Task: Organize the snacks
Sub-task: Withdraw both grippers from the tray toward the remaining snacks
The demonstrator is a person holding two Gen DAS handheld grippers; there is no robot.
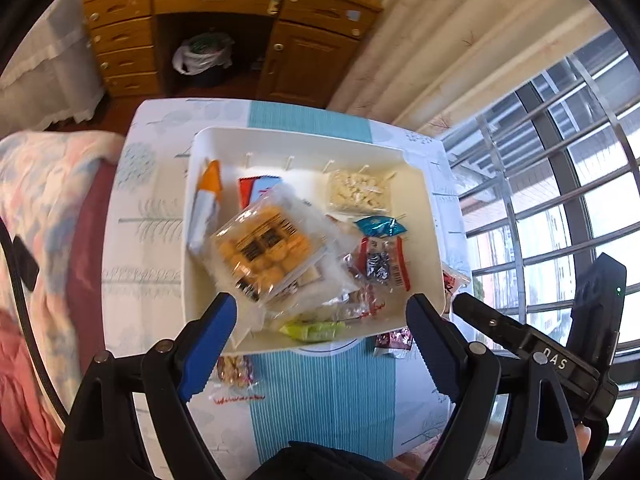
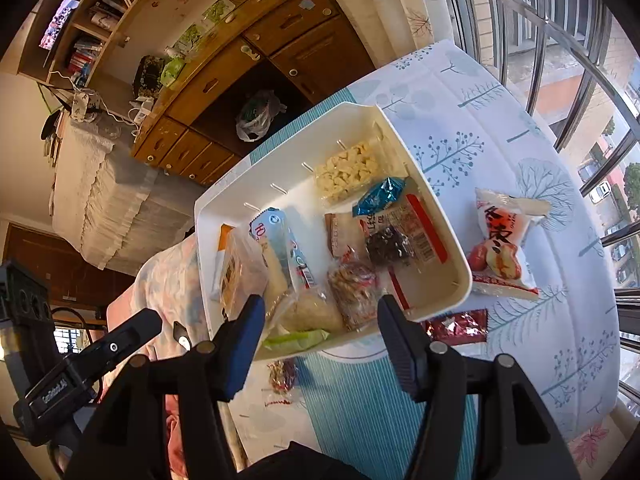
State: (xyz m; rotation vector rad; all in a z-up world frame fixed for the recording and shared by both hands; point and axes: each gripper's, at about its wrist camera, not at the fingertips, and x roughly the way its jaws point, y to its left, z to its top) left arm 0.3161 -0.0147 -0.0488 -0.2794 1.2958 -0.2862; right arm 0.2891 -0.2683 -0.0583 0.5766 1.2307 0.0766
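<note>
A white tray [image 1: 420, 184] on the table holds several snack packs; it also shows in the right wrist view [image 2: 452, 240]. A clear pack of yellow biscuits [image 1: 264, 248] lies on top of the pile, just beyond my left gripper [image 1: 320, 320], which is open and empty above the tray's near edge. My right gripper [image 2: 320, 316] is open and empty over the tray's near edge. A white and red date pack [image 2: 504, 244] lies on the table right of the tray. A dark red packet [image 2: 460, 326] lies by the tray's near right corner. A small red-printed pack [image 2: 282, 376] lies in front of the tray.
The table has a tree-print cloth with a blue striped runner [image 1: 324, 392]. A wooden desk [image 1: 224, 20] stands behind, with a bagged bin [image 1: 204, 56] under it. A bed with a pink quilt [image 1: 36, 208] is at left. A barred window [image 1: 560, 184] is at right.
</note>
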